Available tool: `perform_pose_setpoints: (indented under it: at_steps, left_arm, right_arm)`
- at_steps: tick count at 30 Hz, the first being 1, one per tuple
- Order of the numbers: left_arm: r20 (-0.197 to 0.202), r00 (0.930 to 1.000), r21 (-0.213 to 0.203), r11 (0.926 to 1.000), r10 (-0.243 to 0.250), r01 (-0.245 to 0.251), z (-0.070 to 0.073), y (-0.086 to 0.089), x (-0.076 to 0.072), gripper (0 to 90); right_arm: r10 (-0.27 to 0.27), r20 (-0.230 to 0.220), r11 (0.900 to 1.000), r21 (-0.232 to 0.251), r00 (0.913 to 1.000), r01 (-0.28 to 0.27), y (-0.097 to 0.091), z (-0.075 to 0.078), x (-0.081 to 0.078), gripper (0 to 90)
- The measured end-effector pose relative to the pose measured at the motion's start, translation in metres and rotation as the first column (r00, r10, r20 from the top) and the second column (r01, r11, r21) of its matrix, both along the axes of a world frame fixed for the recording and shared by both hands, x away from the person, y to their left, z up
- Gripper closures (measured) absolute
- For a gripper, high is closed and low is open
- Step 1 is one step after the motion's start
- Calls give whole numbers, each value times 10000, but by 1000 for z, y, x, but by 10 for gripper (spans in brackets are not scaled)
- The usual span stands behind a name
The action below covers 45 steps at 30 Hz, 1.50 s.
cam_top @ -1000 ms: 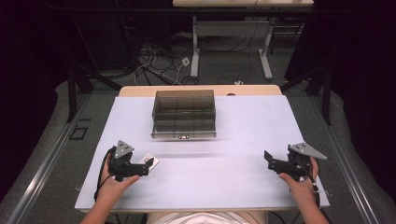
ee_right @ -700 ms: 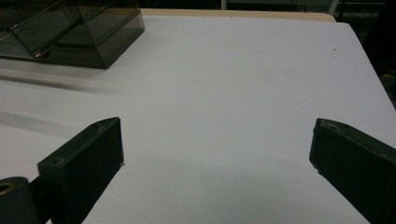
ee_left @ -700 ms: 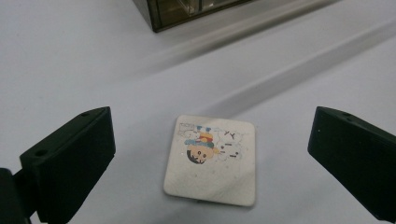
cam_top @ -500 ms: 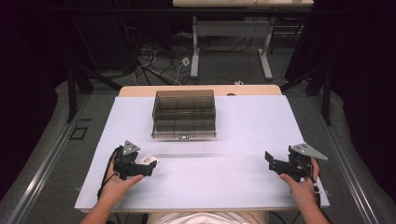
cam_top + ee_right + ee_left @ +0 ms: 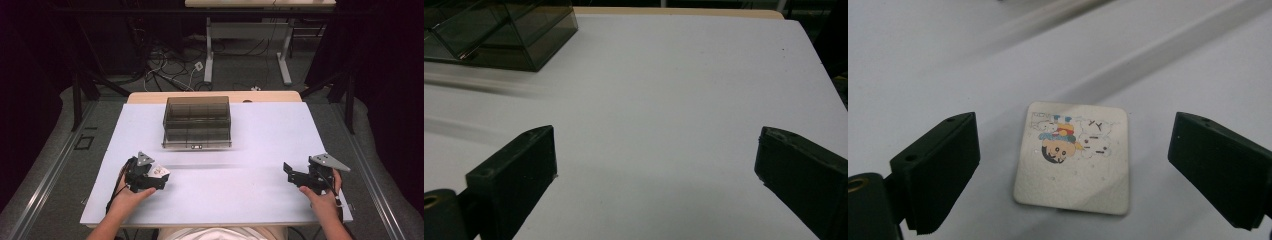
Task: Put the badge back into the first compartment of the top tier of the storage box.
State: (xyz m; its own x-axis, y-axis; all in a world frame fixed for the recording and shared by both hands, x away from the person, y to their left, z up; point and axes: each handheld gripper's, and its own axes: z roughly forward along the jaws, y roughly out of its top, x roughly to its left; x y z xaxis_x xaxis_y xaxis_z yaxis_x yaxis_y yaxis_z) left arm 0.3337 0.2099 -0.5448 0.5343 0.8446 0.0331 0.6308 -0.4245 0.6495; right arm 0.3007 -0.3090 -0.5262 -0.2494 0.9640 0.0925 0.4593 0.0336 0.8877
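We are over the white table (image 5: 240,195) with both hands in, and the left gripper (image 5: 156,176) hangs low above a small card (image 5: 1075,157) near the table's left front. Up close in the left gripper view, the card lies flat on the tabletop, pale with rounded corners, a little cartoon figure printed on it that reads upside down from here. It sits squarely between our two black jaws, and there is clear table on either side of it: neither pad touches it. Those jaws have just been closing in around the card, yet they stand unclenched, nothing gripped. From the high view the card (image 5: 160,170) peeks out white at the tip of the left gripper, well short of the smoky clear box (image 5: 197,122) that stands toward the far middle of the table, its compartments showing through the walls. Over on the other side the right gripper (image 5: 290,172) sits near the table's right front, well apart from the card, its jaws spread wide over bare table and holding nothing. In the right gripper view a corner of the box (image 5: 499,30) shows at the upper left.
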Motion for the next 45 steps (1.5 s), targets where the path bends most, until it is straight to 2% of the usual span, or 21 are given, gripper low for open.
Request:
perform_pose_setpoints:
  at_steps: [1,6,12,18,25,29,31,38,45]
  left_arm:
    - [41,10000,-28,10000,-24,24,-1,0,1,77]
    - [131,9998,358,9992,-159,155,-5,-3,1,98]
    - [-50,9995,458,9985,-297,299,-6,-4,2,151]
    - [-105,9993,371,9987,-354,358,-8,-3,4,160]
    - [-117,9994,314,9990,-316,319,-7,-1,5,216]
    - [-315,9988,269,9989,-367,375,-8,-1,7,224]
    - [-392,9985,282,9988,-384,396,-9,-1,9,224]
    - [-647,9966,201,9984,-515,529,-9,1,10,237]
    - [-889,9930,-130,9970,-774,765,-8,2,12,284]
  right_arm:
    - [7,1,10000,1,10000,-7,0,0,0,30]
    - [14,-9,10000,4,10000,-14,0,0,0,31]
    - [2,-124,10000,9,9999,-2,-1,0,0,34]
    - [62,-145,10000,-24,9999,-62,0,-1,1,36]
    - [95,-146,9999,47,9998,-95,-1,-2,2,37]
    - [56,-141,10000,64,9999,-55,-1,-2,2,39]
    - [6,-318,10000,61,9995,-4,-1,-2,1,41]
    - [61,-295,10000,81,9995,-58,-2,-2,2,46]
    - [18,-274,9998,173,9996,-13,-2,-3,2,49]
